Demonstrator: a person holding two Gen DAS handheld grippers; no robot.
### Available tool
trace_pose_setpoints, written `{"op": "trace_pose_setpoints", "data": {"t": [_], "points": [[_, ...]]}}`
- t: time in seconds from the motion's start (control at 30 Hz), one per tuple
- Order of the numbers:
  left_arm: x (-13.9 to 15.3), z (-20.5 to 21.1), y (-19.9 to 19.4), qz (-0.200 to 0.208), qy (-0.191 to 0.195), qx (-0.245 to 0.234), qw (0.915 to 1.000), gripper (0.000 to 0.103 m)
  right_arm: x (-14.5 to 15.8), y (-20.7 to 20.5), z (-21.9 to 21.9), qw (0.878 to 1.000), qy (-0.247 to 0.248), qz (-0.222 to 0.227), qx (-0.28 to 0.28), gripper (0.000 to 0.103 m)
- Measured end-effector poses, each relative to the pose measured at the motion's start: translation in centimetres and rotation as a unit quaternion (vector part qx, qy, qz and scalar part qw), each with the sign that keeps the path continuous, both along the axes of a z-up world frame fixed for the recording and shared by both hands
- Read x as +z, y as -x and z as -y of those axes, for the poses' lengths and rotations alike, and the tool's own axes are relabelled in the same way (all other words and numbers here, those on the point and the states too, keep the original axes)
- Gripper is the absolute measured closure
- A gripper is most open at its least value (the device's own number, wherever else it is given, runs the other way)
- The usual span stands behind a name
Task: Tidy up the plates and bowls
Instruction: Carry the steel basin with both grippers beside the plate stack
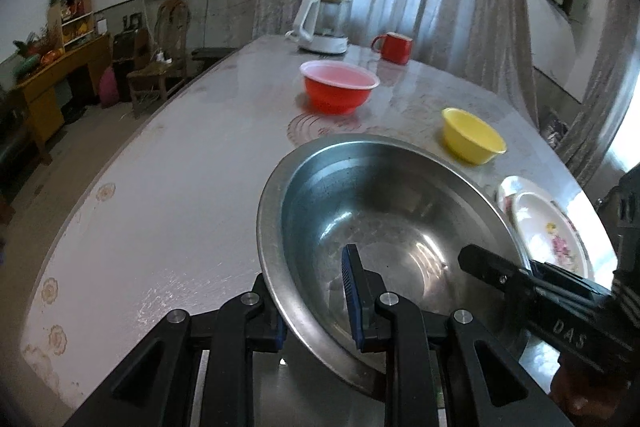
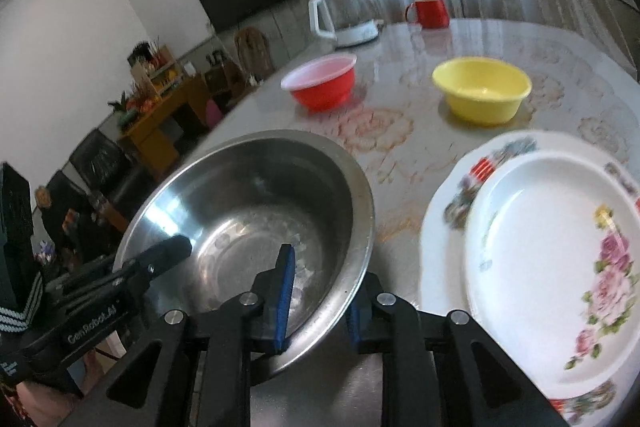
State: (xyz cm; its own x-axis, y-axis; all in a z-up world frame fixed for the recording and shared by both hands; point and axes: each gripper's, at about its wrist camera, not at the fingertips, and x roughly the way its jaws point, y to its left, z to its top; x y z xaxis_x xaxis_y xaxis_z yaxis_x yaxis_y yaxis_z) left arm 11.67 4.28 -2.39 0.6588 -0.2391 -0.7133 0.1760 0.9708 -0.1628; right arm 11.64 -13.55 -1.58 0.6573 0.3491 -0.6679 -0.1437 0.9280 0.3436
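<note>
Steel bowl (image 1: 384,227) sits nearest on the tabletop (image 1: 160,207), its rim between the pads of both: the left hand-held gripper (image 1: 316,307) pinches its near-left edge, the right hand-held gripper (image 2: 320,303) its right edge. Stacked floral plates (image 2: 552,267) lie just right; red bowl (image 1: 340,91) and yellow bowl (image 1: 472,135) farther back.

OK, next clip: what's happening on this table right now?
A person holds a large steel bowl with two handheld tools. The left tool straddles the near-left rim, the right tool the near-right rim, each with one finger inside and one outside. Whether the right one's pads still press is unclear. Beside it on the table lie two stacked floral plates. Farther back stand a yellow bowl, a red bowl, a red mug and a kettle.
</note>
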Motion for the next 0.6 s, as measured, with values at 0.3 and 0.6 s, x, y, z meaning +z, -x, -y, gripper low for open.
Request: {"op": "trace_pose_setpoints", "data": {"t": [0.3, 0.6], "points": [[-2.4, -0.3, -0.7, -0.022, -0.003, 0.011, 0.9997, 0.08, -0.5, -0.7, -2.1, 0.998, 0.057, -0.002, 0.018, 0.068], [-2.3, -0.7, -0.8, -0.022, -0.006, 0.021, 0.9995, 0.08, 2.6, 1.1, 1.5, 0.997, 0.047, 0.043, -0.041, 0.068]]}}
